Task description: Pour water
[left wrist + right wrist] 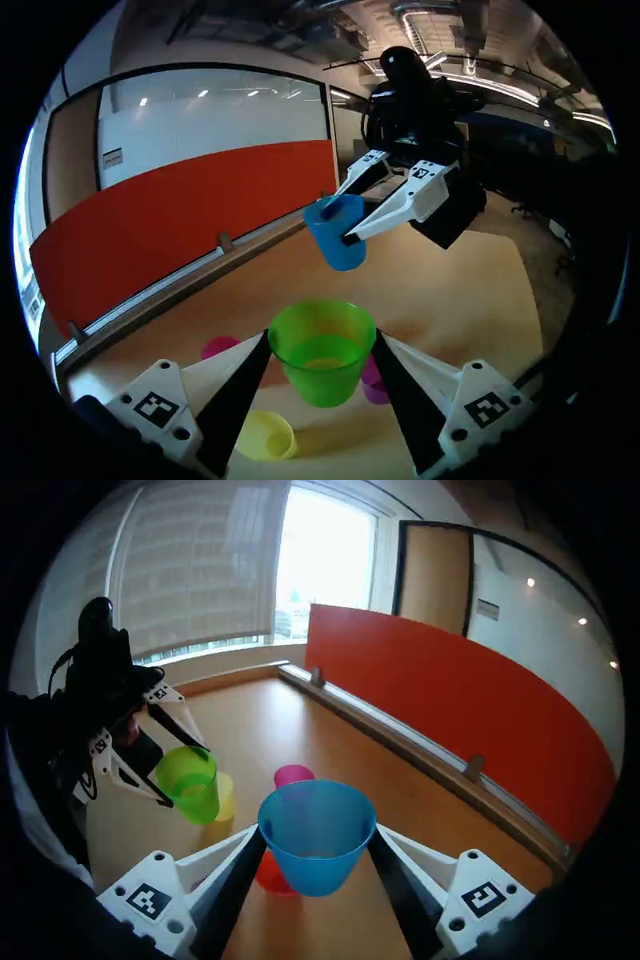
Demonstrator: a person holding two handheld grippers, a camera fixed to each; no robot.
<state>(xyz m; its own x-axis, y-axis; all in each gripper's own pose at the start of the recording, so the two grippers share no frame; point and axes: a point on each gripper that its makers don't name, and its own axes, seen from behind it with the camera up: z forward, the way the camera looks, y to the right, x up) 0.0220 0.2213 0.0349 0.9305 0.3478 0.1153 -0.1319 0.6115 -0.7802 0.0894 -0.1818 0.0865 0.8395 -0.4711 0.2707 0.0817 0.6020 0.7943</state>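
Left gripper view showed the left hand-held gripper (322, 344) pinching a green cup (322, 372) and, at twelve o'clock, the right hand-held gripper (336, 218) pinching a blue cup (336, 244); misaligned rims could spill water.

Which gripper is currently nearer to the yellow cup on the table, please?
Left. The left gripper, holding the green cup, hangs close above the yellow cup; the right gripper, holding the blue cup, is farther off above the table.
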